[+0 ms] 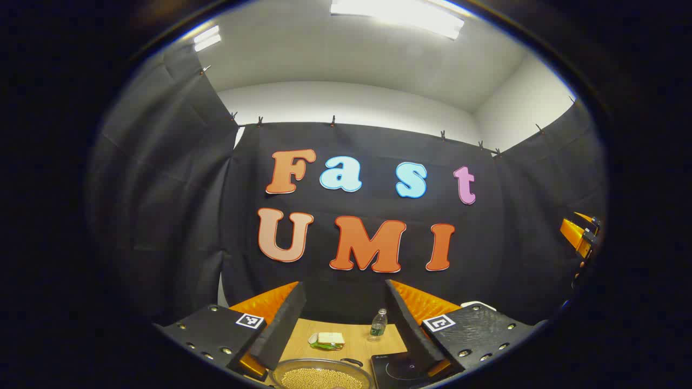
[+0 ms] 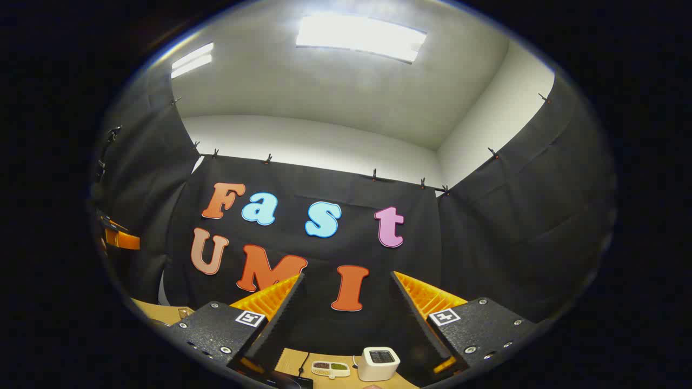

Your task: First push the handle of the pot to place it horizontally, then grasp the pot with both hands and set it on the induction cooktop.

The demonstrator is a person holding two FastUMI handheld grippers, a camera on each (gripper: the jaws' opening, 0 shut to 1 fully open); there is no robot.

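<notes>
Matt wooden table (image 1: 351,337), glossy cooktop (image 1: 392,370)

Both grippers look the same tbh: left gripper (image 1: 346,324) and right gripper (image 2: 346,319) have textured black plates with silver screws, a square black-and-white marker tag beside each finger.

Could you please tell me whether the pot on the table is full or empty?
Not empty: the pot holds a layer of small tan beans or grains under its glass lid.

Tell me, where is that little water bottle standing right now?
In the left gripper view the water bottle stands upright on the wooden table, toward the far side, behind the induction cooktop and to the right of a small sponge-like pad.
</notes>
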